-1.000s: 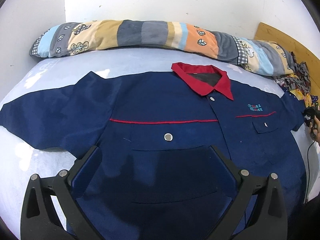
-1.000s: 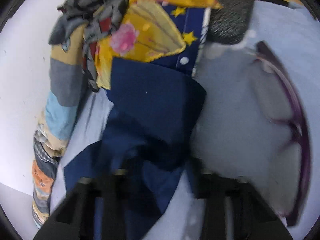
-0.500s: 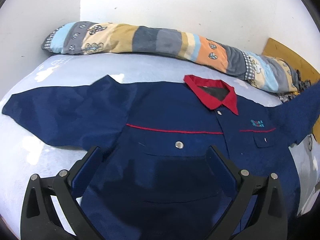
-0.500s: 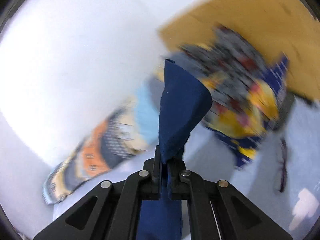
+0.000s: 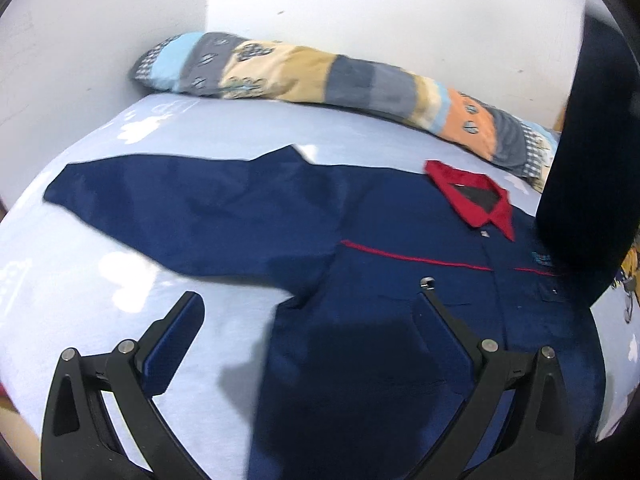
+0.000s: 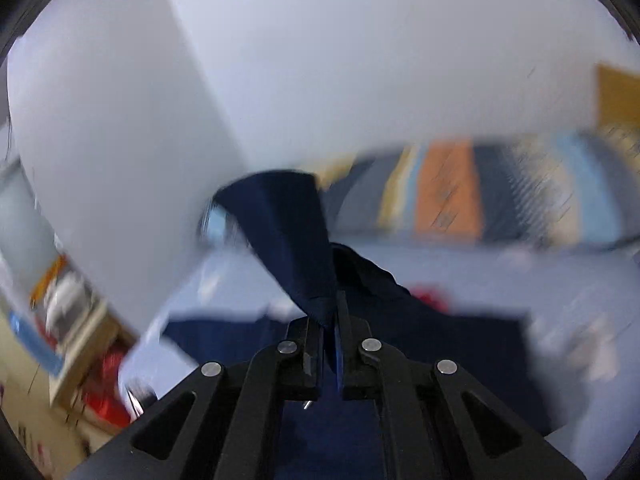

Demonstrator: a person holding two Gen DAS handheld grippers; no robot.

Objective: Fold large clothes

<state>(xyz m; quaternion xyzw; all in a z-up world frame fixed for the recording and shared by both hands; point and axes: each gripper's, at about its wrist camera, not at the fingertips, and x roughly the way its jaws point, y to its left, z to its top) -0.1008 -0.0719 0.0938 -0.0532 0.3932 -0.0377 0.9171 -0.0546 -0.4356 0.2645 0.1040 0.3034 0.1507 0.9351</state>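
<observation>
Lifted off the bed since a second ago, the navy short-sleeved work shirt with red collar (image 5: 360, 280) has its sleeve (image 6: 288, 232) clamped in the right tool (image 6: 330, 320) at centre frame. Its teal chest embroidery is too blurred to read. Lower frame, the left tool (image 5: 308, 312) gapes wide, empty, above the pale blue bed (image 5: 120, 312).
</observation>
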